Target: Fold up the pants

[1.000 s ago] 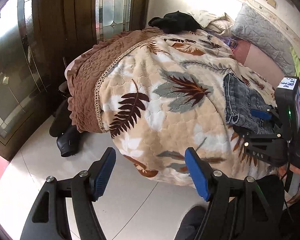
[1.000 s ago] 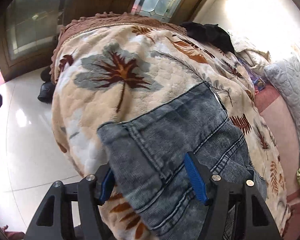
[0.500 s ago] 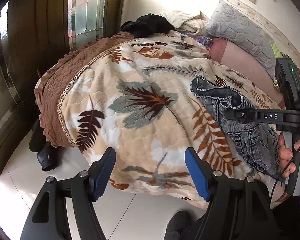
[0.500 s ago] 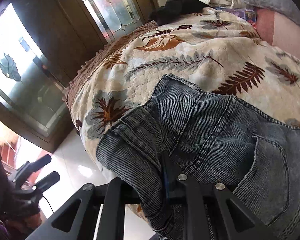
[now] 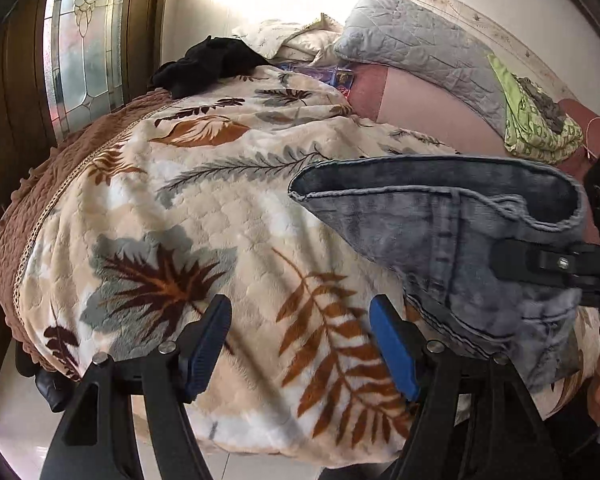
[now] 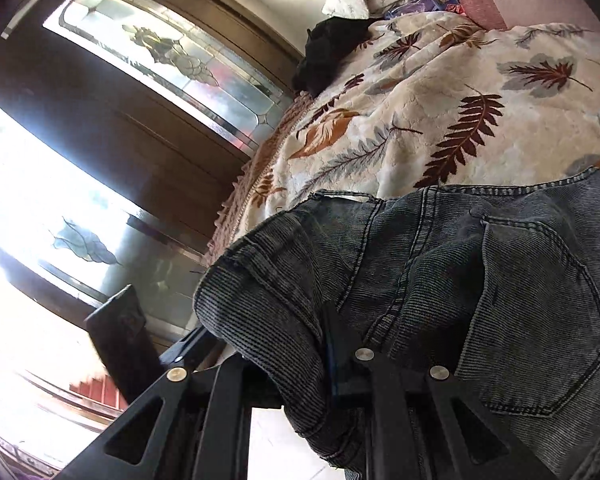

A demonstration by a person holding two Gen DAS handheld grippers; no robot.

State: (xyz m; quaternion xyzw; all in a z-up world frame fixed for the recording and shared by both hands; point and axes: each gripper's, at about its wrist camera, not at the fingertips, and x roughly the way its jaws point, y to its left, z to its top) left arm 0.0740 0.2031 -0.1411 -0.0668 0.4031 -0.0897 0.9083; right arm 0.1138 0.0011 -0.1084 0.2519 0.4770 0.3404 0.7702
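Observation:
The grey-blue denim pants (image 5: 468, 232) lie on the leaf-print blanket (image 5: 204, 208) at the right, with one edge lifted off the bed. My right gripper (image 6: 300, 344) is shut on the pants (image 6: 440, 272) near the waistband and back pocket, holding that edge up. It also shows in the left wrist view (image 5: 556, 268) at the far right, clamped on the denim. My left gripper (image 5: 300, 348) is open and empty, hovering over the blanket's front edge, left of the pants.
A black garment (image 5: 212, 64) lies at the far end of the bed. A grey pillow (image 5: 420, 48) and a green cloth (image 5: 540, 120) sit at the head. A brown bedcover (image 5: 60, 176) hangs at left. Dark wooden doors with stained glass (image 5: 84, 40) stand behind.
My right gripper closed on the pants' edge and lifted it off the blanket. My left gripper moved closer over the bed and stayed open.

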